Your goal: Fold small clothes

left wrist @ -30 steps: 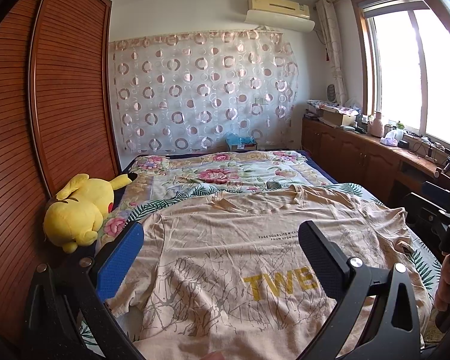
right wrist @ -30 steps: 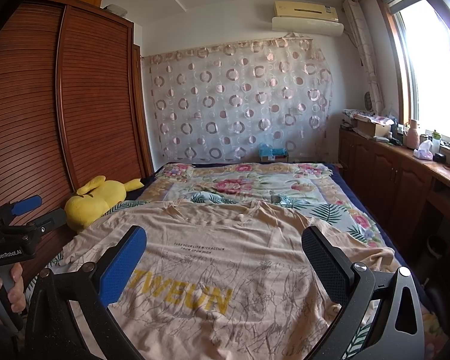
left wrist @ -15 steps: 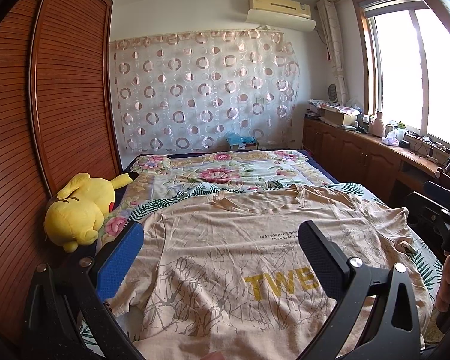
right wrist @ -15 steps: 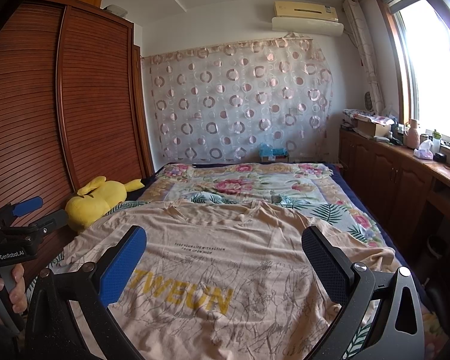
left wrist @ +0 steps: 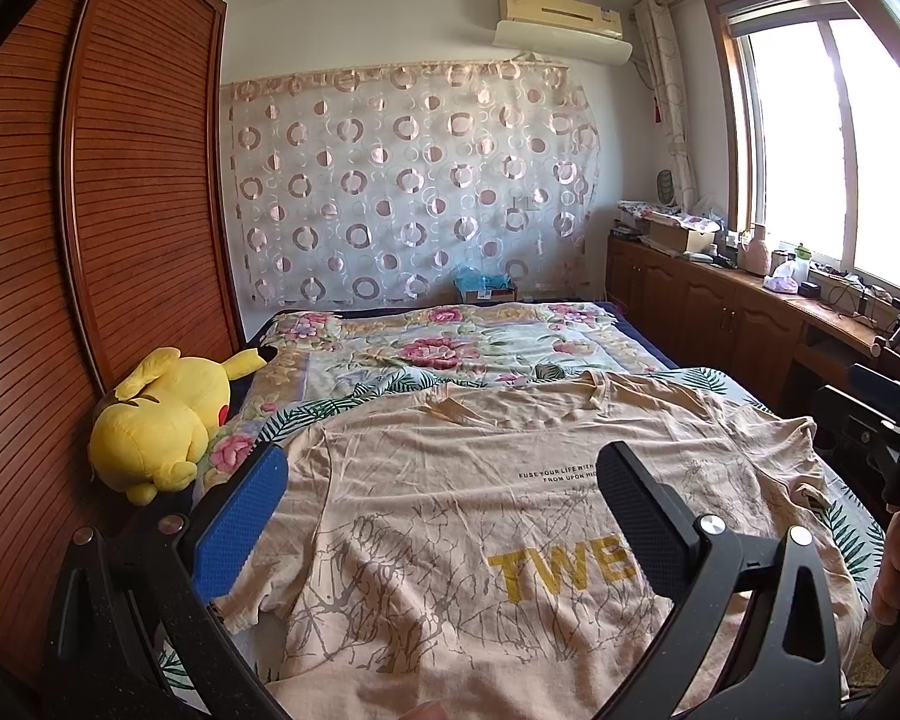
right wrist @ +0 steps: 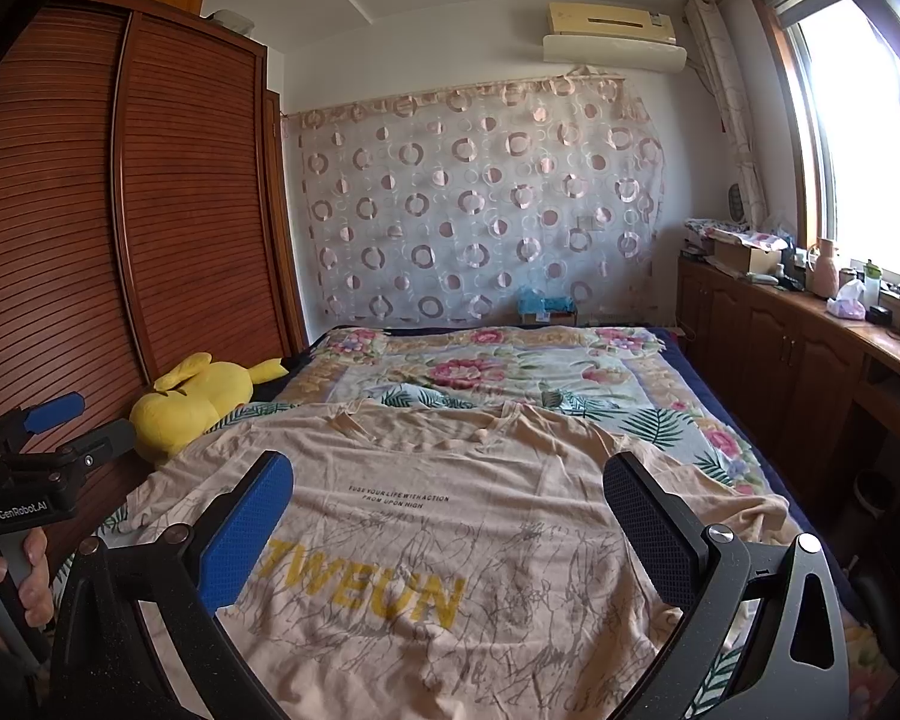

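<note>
A beige T-shirt with yellow letters and grey line print lies spread flat, face up, on the bed, collar toward the far end. It also shows in the right wrist view. My left gripper is open and empty above the shirt's left half, near its left sleeve. My right gripper is open and empty above the shirt's right half. Each gripper shows at the edge of the other's view, hand-held.
A floral bedspread covers the bed. A yellow plush toy lies at the bed's left edge against a wooden wardrobe. A wooden cabinet with clutter runs along the right wall under the window.
</note>
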### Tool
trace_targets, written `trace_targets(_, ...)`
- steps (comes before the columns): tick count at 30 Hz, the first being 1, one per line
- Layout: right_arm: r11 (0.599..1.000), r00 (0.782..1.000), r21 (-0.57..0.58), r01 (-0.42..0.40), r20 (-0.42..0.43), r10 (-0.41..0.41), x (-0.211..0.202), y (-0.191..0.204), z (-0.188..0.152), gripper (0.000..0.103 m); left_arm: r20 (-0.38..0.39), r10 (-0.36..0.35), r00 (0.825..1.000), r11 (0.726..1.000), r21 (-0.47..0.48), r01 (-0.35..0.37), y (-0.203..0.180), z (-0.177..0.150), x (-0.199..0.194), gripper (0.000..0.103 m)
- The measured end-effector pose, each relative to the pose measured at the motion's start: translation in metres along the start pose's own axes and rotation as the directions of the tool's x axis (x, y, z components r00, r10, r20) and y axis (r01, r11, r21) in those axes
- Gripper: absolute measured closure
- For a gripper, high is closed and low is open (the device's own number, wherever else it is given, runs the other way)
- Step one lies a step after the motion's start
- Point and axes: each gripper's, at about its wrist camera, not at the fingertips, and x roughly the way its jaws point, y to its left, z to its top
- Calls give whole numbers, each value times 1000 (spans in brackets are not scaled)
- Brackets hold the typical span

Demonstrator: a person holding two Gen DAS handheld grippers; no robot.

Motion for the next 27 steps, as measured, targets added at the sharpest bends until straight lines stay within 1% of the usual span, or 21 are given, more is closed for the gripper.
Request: trace_targets(27, 1000, 1000, 2, 0, 3, 0, 0, 0, 1, 0, 0, 1, 1000, 1000, 1, -1, -1, 0, 0, 0)
